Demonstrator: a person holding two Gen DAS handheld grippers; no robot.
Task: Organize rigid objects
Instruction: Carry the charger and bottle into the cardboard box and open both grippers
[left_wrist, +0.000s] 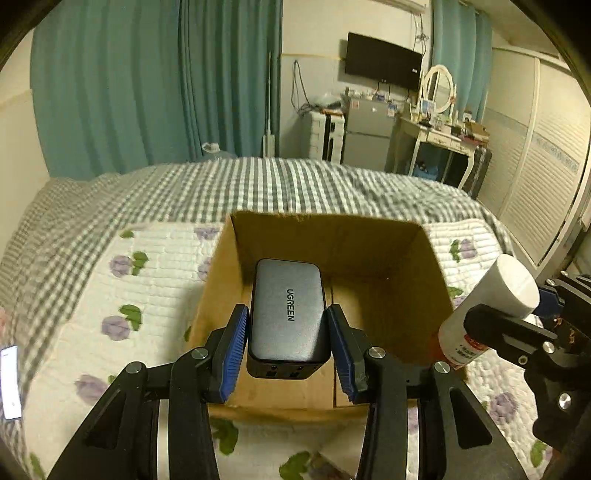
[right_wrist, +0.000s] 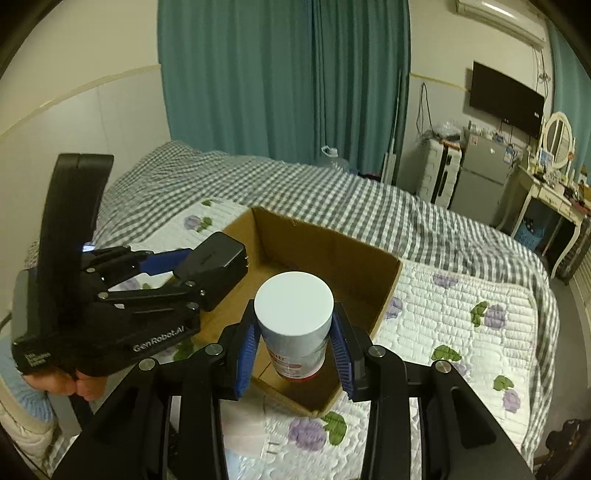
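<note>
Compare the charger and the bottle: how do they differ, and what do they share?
The charger is a flat grey block; the bottle is a white cylinder with a red label. The left gripper holds the charger; the right gripper holds the bottle. Both are clamped over the open cardboard box.

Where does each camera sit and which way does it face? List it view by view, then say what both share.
Left wrist: on the left gripper, looking along its fingers at the charger they clamp, over the box; the right gripper shows at right.
Right wrist: on the right gripper, looking at the bottle it clamps, over the box; the left gripper and a hand show at left.
Shared: box, charger, bottle, bed, curtains, TV.
</note>
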